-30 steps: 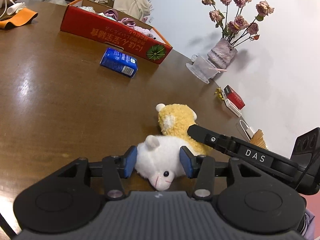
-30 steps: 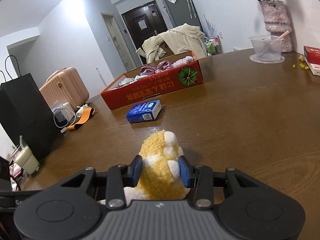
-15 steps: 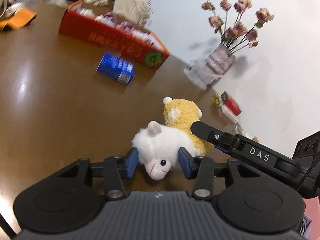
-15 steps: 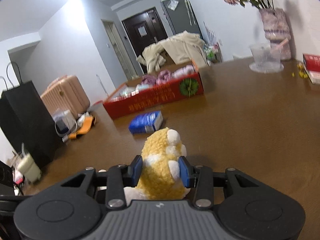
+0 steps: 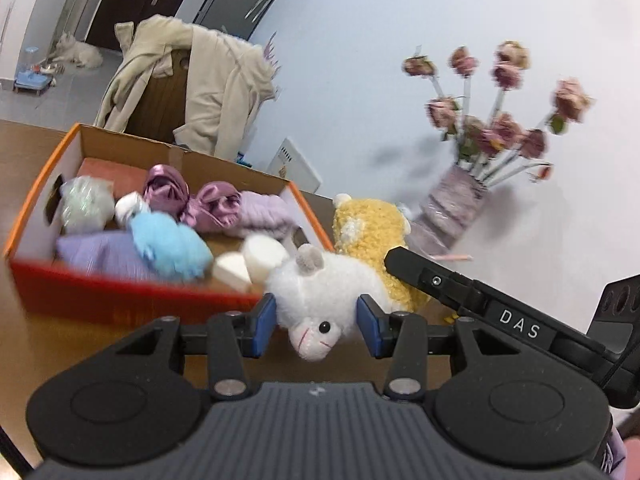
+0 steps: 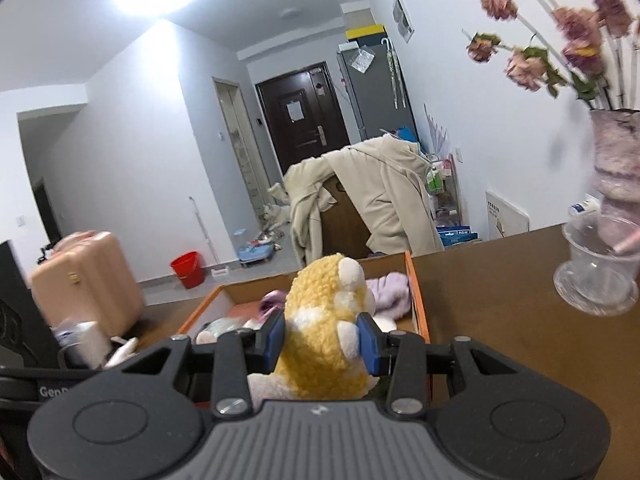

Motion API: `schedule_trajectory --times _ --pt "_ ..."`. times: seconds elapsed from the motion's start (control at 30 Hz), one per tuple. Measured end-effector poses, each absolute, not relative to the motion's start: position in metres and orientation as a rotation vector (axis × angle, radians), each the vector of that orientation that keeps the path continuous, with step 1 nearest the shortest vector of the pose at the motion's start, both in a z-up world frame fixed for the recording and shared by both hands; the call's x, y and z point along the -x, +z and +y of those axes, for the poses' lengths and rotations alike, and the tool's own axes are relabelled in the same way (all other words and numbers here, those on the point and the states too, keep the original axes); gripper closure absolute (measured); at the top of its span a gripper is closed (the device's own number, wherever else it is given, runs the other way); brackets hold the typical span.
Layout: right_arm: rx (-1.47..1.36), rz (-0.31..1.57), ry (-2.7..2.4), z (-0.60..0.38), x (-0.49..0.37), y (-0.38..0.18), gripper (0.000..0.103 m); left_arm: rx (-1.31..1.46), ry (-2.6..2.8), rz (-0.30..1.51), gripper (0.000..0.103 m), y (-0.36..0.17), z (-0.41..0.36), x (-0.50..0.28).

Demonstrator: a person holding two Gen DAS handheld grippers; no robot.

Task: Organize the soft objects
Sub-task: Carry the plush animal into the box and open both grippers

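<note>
A plush animal with a white head [image 5: 320, 300] and yellow woolly body [image 5: 372, 236] is held in the air by both grippers. My left gripper [image 5: 316, 324] is shut on the white head. My right gripper [image 6: 322, 340] is shut on the yellow body [image 6: 324, 320]; its finger [image 5: 432, 280] shows in the left wrist view. The red and orange cardboard box [image 5: 120, 296] with several soft items lies just beyond the plush, also in the right wrist view [image 6: 418, 300].
A vase of dried roses [image 5: 452, 204] and a clear plastic cup [image 6: 596, 268] stand at the table's right by the wall. A chair draped with a beige coat [image 6: 372, 200] is behind the box. A pink suitcase [image 6: 80, 280] stands left.
Both grippers lifted the plush off the table and carried it forward to the box. The blue carton has left both views.
</note>
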State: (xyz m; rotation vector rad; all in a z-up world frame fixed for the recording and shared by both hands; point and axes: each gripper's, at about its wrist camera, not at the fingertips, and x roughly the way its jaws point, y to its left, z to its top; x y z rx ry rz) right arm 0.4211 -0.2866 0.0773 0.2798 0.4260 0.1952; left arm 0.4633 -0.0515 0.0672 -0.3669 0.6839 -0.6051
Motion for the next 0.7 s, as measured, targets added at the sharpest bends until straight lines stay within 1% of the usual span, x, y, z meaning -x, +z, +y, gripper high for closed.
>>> schedule_trajectory --times 0.17,0.23,0.27,0.3,0.37,0.5,0.7 --pt "-0.279 0.502 0.172 -0.293 -0.492 0.049 0.064 0.316 -0.568 0.751 0.059 0.041 -0.066 -0.525" --pt "-0.222 0.522 0.136 -0.289 -0.509 0.036 0.065 0.314 -0.57 0.764 0.059 0.03 -0.068 -0.539" --pt "-0.152 0.529 0.115 -0.283 -0.515 0.03 0.072 0.3 -0.561 0.773 0.063 0.027 -0.07 -0.543" --pt "-0.1 0.538 0.11 -0.278 -0.519 0.025 0.075 0.278 -0.549 0.789 0.065 0.023 -0.073 -0.546" --pt "-0.034 0.578 0.094 -0.269 -0.524 0.015 0.079 0.263 -0.534 0.818 0.066 0.014 -0.076 -0.55" --pt "0.036 0.585 0.09 -0.256 -0.527 0.008 0.08 0.223 -0.516 0.802 0.068 0.007 -0.08 -0.547" --pt "0.012 0.599 0.12 -0.263 -0.518 0.015 0.078 0.213 -0.498 0.775 0.068 0.027 -0.074 -0.532"
